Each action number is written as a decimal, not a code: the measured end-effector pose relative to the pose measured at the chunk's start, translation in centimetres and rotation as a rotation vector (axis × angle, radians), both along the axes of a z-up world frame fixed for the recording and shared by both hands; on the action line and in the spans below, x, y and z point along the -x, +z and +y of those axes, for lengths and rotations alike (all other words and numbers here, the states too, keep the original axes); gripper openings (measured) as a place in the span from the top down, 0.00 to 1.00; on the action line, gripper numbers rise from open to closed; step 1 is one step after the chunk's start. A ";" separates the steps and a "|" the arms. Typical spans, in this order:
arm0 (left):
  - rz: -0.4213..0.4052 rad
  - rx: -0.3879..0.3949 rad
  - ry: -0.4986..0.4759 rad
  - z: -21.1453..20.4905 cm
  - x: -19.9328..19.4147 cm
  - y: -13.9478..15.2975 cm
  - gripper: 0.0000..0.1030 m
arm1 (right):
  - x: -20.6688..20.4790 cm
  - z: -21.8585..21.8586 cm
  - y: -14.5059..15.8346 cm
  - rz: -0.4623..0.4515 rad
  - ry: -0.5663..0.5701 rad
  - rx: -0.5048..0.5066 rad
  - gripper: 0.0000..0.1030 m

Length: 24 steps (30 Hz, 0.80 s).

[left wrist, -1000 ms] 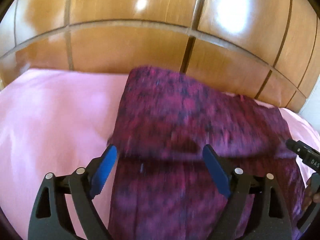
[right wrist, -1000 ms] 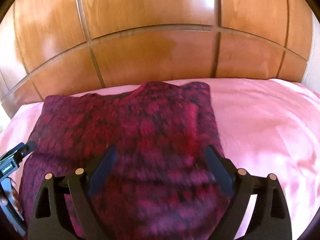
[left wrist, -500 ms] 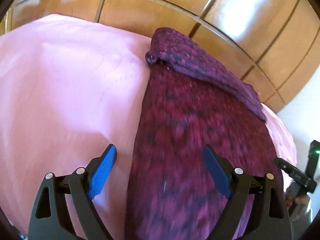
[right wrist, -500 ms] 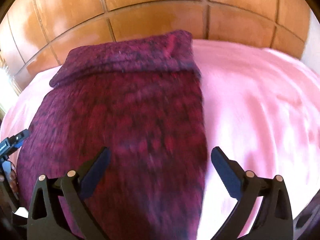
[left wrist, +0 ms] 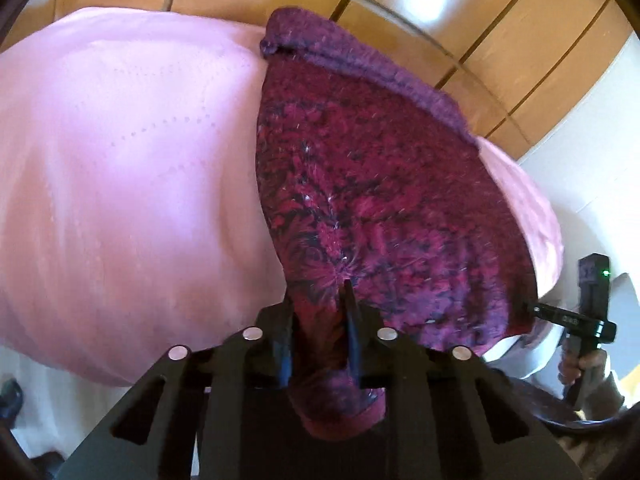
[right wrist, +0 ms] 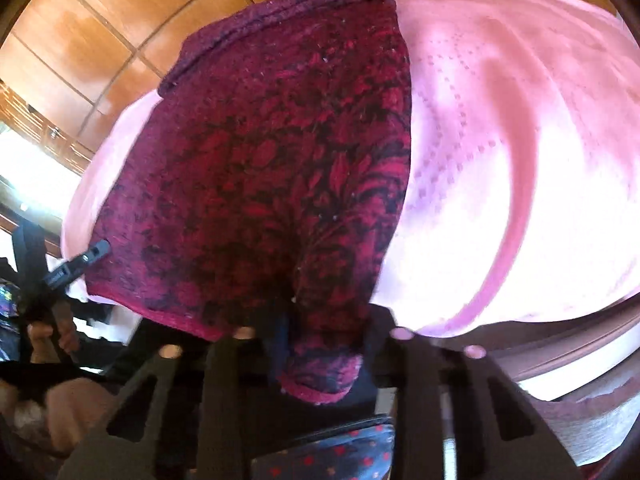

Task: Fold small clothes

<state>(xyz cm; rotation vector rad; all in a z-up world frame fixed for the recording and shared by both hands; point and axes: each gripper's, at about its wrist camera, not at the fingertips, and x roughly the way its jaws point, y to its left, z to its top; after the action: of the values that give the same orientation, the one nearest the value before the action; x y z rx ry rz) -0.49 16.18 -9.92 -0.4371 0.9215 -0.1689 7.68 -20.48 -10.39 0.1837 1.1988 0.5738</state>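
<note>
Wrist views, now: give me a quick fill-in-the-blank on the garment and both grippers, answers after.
1. Both the left gripper and the right gripper are shut on the near hem of the ____ garment.
2. The garment lies on a ____ sheet.
3. Its far end is already ____ back on itself.
4. Behind the bed stands a panelled ____ headboard.

Answers: maroon; pink; folded; wooden

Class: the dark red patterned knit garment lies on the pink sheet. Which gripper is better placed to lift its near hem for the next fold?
Neither alone: left gripper and right gripper each already pinch a near corner of the knit garment, so both should probably lift together.
</note>
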 end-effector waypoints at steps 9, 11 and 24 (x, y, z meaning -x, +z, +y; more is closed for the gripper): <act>-0.211 0.230 -0.031 2.1 -3.9 6.5 0.86 | -4.4 -0.4 7.4 -0.156 -0.046 -0.295 0.84; -0.210 0.252 -0.013 2.4 -6.7 6.7 0.86 | -7.0 0.3 7.7 -0.175 -0.086 -0.312 0.84; -0.040 0.331 0.111 4.4 -19.1 2.9 0.79 | -17.8 2.1 3.8 -0.086 -0.255 -0.269 0.81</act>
<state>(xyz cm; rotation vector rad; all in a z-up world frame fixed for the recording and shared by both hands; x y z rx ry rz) 18.66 20.60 -6.97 -0.7872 0.8291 -0.2297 25.47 -18.41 -6.58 0.5273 0.9933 0.5114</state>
